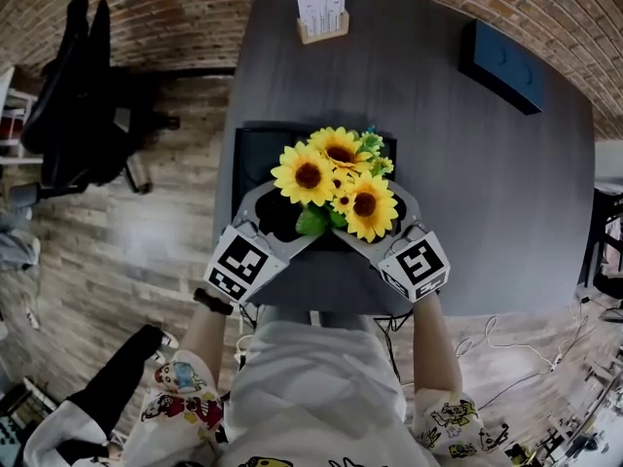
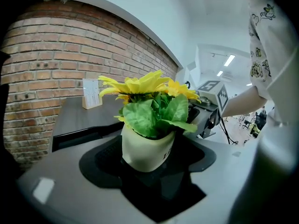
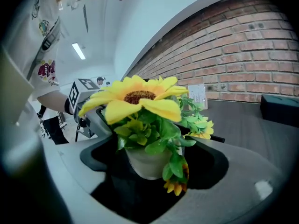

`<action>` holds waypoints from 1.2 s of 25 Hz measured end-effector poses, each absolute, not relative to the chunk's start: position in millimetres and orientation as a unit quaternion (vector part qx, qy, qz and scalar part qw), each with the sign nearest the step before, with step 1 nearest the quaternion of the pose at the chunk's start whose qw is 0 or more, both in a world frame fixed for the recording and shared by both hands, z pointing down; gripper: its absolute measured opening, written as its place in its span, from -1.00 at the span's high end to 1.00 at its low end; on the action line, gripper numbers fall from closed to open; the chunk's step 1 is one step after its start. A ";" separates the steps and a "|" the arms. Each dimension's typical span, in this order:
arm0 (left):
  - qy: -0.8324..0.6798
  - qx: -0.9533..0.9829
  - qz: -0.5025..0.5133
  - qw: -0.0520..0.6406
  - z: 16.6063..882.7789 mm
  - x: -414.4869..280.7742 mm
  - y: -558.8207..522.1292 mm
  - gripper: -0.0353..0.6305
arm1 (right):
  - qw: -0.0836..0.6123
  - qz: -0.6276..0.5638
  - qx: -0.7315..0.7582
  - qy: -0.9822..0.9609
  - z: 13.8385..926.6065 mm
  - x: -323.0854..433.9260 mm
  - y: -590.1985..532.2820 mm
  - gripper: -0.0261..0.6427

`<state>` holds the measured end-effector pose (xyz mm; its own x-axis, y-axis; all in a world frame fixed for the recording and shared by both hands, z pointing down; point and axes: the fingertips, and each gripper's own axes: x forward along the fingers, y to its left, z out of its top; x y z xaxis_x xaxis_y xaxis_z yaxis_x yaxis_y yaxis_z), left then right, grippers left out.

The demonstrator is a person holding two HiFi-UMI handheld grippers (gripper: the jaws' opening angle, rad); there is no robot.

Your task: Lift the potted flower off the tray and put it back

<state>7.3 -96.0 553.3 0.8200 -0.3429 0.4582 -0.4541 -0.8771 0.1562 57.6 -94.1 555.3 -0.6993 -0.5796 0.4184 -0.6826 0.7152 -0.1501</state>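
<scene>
The potted flower point(image 1: 336, 183) is over the dark tray point(image 1: 249, 142) by the counter's point(image 1: 477, 202) near edge. The left tool point(image 1: 276, 214) and right tool point(image 1: 391, 212) each have their jaws clamped on its cream pot point(image 2: 146, 149). Dark lettering on the pot is half hidden and unreadable, and the print on the card stand point(image 1: 322, 13) at the far edge is too small to read.

White cartoon-print tee point(image 1: 321, 377), black wristband point(image 1: 212, 302), b&w marker cubes point(image 1: 240, 264)
</scene>
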 end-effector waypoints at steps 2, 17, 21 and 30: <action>-0.205 0.946 0.218 0.127 555.8 8.2 -95.0 -0.24 | 0.185 0.143 0.338 -0.911 558.4 56.8 -94.6 -0.41; -0.201 0.945 0.235 0.107 561.4 8.0 -97.8 -0.09 | 0.230 0.118 0.301 -0.918 565.8 52.4 -96.0 -0.23; -0.201 0.945 0.237 0.104 560.2 7.2 -97.2 -0.09 | 0.230 0.117 0.303 -0.918 564.4 52.2 -95.1 -0.23; -0.207 0.945 0.233 0.094 548.6 5.3 -100.3 -0.09 | 0.218 0.108 0.306 -0.920 553.0 50.5 -98.7 -0.23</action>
